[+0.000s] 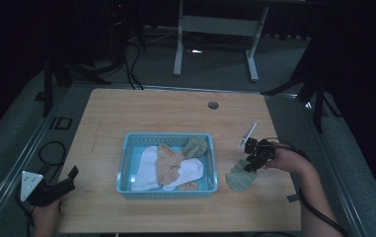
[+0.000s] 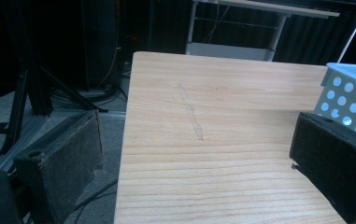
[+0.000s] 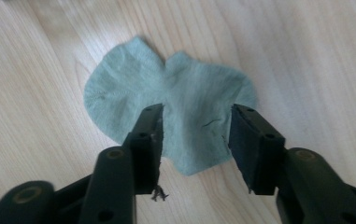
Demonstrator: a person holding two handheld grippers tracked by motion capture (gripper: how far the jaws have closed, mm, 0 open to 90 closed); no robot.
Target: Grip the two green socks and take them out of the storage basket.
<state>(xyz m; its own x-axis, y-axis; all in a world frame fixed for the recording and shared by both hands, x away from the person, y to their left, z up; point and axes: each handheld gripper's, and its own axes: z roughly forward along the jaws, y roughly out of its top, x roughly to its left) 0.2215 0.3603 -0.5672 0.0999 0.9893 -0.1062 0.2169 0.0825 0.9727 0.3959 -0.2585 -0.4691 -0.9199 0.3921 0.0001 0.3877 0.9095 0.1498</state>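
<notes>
A pale green sock (image 1: 240, 179) (image 3: 175, 107) lies flat on the wooden table (image 1: 146, 108), just right of the blue basket (image 1: 125, 148). My right gripper (image 1: 249, 164) (image 3: 196, 121) hovers over it, jaws open on either side of the fabric and holding nothing. The basket holds white socks (image 1: 148, 168), a tan sock (image 1: 168, 160) and another green sock (image 1: 195, 146). At the table's front left corner sits my left gripper (image 1: 69, 177) (image 2: 194, 154), open and empty, its pads (image 2: 73, 154) wide apart over bare wood.
The basket's perforated corner (image 2: 348, 98) stands at the right of the left gripper view. A small round grommet (image 1: 213, 105) is set in the table's far side. A white desk frame (image 1: 215, 29) and cables are on the floor beyond.
</notes>
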